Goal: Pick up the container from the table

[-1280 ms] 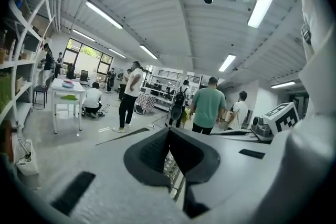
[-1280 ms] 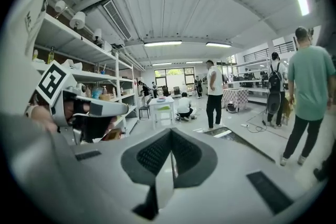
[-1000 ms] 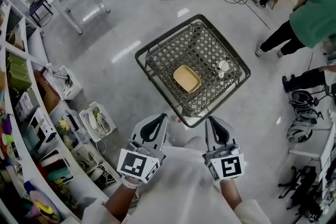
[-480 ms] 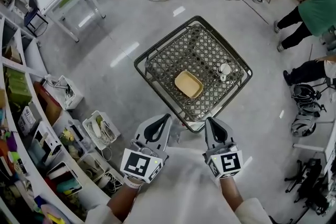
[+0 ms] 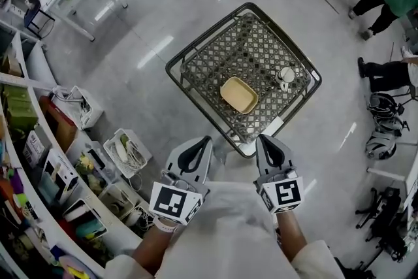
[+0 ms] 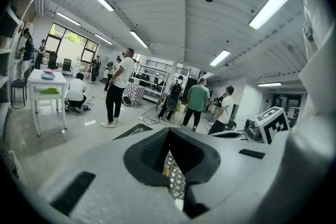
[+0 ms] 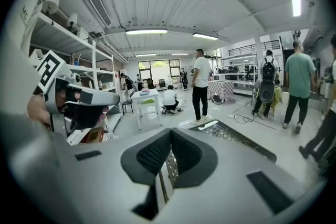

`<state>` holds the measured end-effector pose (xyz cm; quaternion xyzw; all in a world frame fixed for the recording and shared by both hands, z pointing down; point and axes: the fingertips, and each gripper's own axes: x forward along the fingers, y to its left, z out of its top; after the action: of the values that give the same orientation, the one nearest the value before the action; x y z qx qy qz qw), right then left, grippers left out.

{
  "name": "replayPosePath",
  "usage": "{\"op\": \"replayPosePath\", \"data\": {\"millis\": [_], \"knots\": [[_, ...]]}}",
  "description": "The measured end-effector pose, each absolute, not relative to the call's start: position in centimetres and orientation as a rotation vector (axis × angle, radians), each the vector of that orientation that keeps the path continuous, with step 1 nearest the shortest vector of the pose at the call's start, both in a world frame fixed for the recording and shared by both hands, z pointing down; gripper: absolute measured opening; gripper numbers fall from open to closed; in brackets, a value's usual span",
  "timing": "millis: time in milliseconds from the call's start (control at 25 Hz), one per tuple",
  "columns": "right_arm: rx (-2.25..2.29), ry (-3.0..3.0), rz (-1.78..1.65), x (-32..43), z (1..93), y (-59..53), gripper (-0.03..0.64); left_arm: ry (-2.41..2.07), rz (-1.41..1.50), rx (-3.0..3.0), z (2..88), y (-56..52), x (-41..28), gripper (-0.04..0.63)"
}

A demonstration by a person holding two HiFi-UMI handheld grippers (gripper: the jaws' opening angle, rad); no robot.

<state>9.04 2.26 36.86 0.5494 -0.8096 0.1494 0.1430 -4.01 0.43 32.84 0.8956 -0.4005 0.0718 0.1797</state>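
Head view: container [image 5: 239, 95] well beyond left claw [image 5: 205, 140], right claw [image 5: 261, 139].

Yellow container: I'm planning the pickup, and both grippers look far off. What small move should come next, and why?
Probably reach the right gripper forward over the mesh table toward the yellow container, opening its jaws. Both it and the left gripper hover by the table's near corner, short of the container, jaws together and empty.

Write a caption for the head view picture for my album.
Looking down: the left gripper and right gripper, both shut, held near a mesh table bearing a tan container.
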Motion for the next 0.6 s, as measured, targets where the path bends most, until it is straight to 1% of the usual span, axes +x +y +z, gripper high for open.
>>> {"op": "replayPosePath", "data": {"millis": [600], "knots": [[1.432,-2.318,0.439,8.0,43.1,-2.3,0.02,-1.066,0.269,2.4,38.0,-0.3,-2.5,0.023]]}}
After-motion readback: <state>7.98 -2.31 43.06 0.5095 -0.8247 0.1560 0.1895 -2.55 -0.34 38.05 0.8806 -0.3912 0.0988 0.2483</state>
